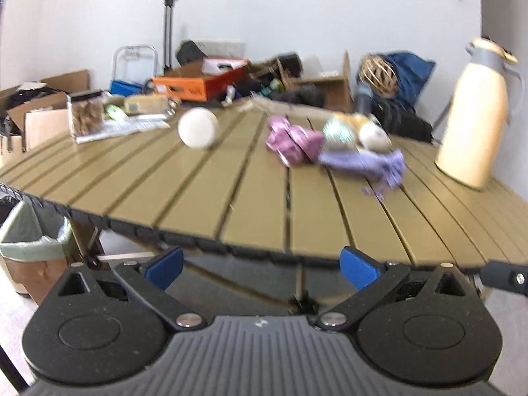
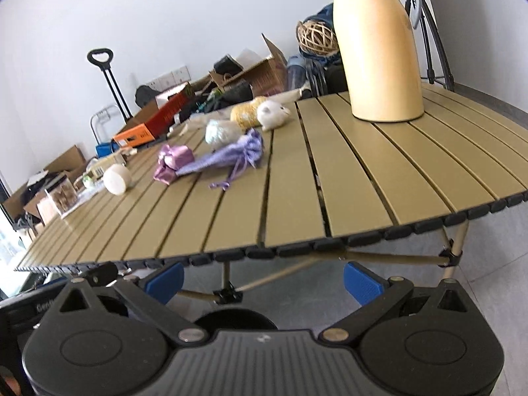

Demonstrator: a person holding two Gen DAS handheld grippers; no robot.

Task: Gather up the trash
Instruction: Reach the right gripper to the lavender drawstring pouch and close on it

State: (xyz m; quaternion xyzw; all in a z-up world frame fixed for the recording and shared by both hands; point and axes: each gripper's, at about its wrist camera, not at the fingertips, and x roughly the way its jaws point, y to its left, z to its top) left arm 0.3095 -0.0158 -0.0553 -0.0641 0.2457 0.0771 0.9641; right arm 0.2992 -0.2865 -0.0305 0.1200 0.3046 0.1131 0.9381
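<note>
Both grippers are shown below and in front of the near edge of a slatted olive-green table (image 1: 250, 198). The left gripper (image 1: 262, 269) is seen with its blue-padded fingers (image 1: 165, 268) spread wide apart, nothing lying between them; the right gripper (image 2: 264, 280) is likewise seen with its fingers (image 2: 363, 282) held well apart and empty.

The trash is gathered on the tabletop, well beyond the fingertips of both grippers and above their level. A pink satin pouch (image 1: 292, 143) is seen just beside a lilac drawstring bag (image 1: 369, 163), whose cords trail toward the near edge. Directly behind these lie a crumpled iridescent wrapper (image 1: 340, 132), a yellow crumpled item (image 2: 247, 114) and a white crumpled wad (image 2: 274, 114), packed closely together; in the left wrist view this cluster is blurred. A cream cylindrical object (image 1: 198, 128) is shown lying on its side, apart from the cluster toward the left. In the left wrist view the cluster is placed ahead and to the right of the finger gap; in the right wrist view it is placed ahead and slightly left.

A cream thermos jug (image 1: 475, 118) is seen upright near the right end of the table. A bin lined with a pale green bag (image 1: 31, 241) is visible below the table's left edge. Boxes and clutter (image 1: 204, 81) are piled against the wall behind.
</note>
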